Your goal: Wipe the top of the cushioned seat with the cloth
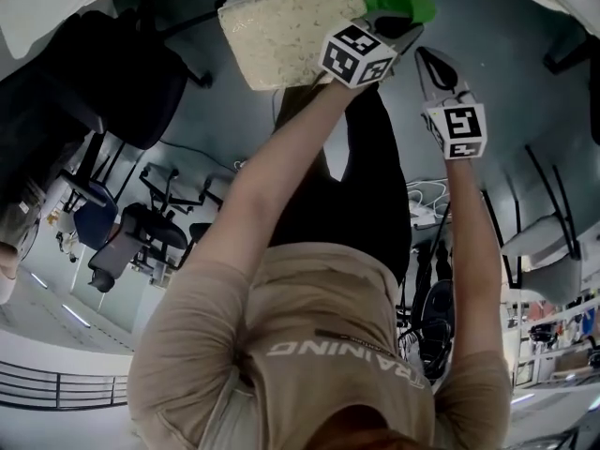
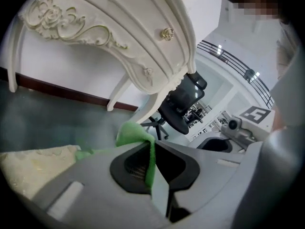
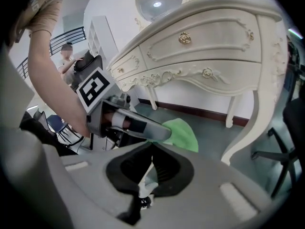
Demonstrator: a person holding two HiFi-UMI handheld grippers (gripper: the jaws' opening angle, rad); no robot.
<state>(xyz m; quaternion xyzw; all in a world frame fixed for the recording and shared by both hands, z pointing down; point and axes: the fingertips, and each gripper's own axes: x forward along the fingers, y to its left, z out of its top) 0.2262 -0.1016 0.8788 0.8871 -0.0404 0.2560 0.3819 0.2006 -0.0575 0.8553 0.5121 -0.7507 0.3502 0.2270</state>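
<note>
The cushioned seat (image 1: 281, 31) has a cream patterned top; in the left gripper view its corner (image 2: 28, 163) lies at the lower left. My left gripper (image 1: 389, 22) is shut on the green cloth (image 1: 401, 1) at the seat's right edge. In its own view the cloth (image 2: 133, 133) is pinched between the jaws of the left gripper (image 2: 151, 147) and bunches out ahead. My right gripper (image 1: 433, 62) hangs just right of the left one, off the seat, jaws together with nothing in them. In the right gripper view, the right gripper (image 3: 152, 149) points at the left gripper (image 3: 162, 135) and the cloth (image 3: 183, 133).
An ornate white dresser (image 3: 205, 46) stands close ahead on curved legs (image 3: 248, 137), and its underside (image 2: 119, 27) is seen from below. A black office chair (image 1: 122, 73) sits left of the seat, with more chairs (image 1: 141, 232) nearer. The floor is grey-green.
</note>
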